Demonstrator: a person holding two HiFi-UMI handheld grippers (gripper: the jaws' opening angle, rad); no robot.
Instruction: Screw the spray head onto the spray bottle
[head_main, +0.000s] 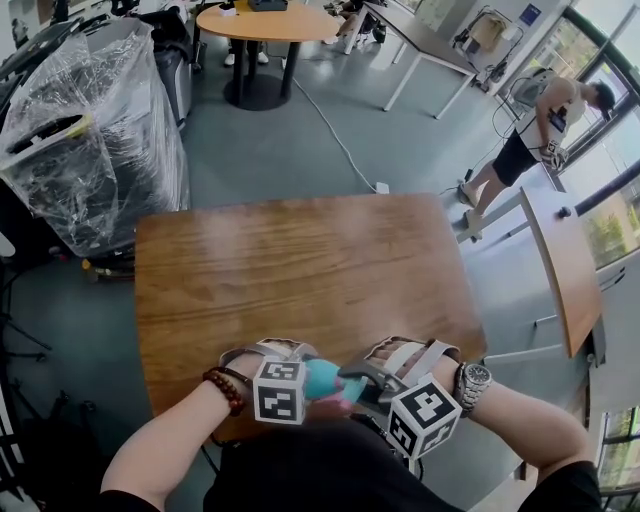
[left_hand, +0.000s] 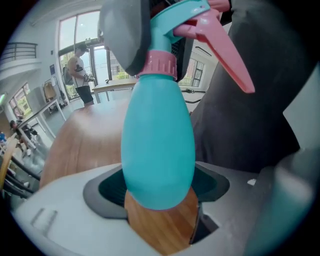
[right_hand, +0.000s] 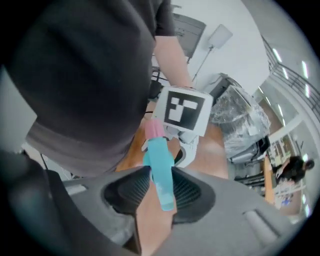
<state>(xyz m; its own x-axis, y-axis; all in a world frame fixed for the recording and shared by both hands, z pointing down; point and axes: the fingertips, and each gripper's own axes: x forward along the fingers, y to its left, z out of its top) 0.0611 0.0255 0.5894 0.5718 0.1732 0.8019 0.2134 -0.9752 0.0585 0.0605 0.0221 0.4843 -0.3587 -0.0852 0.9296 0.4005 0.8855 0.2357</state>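
Seemingly mid-screwing over the bench (head_main: 300, 260): my left hand-held gripper (left_hand: 160, 192) clamps the spray bottle (left_hand: 157, 145), my right hand-held gripper (right_hand: 160, 192) its spray head (left_hand: 172, 22). Next, I'd twist.

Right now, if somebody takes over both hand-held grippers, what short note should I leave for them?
Left hand-held gripper: shut on the bottle, above the table's near edge.
Right hand-held gripper: shut on the head.
Done: the head sits on the bottle's neck, with the pink collar at the joint.
Left: turn the head until tight. How far it is threaded cannot be told.
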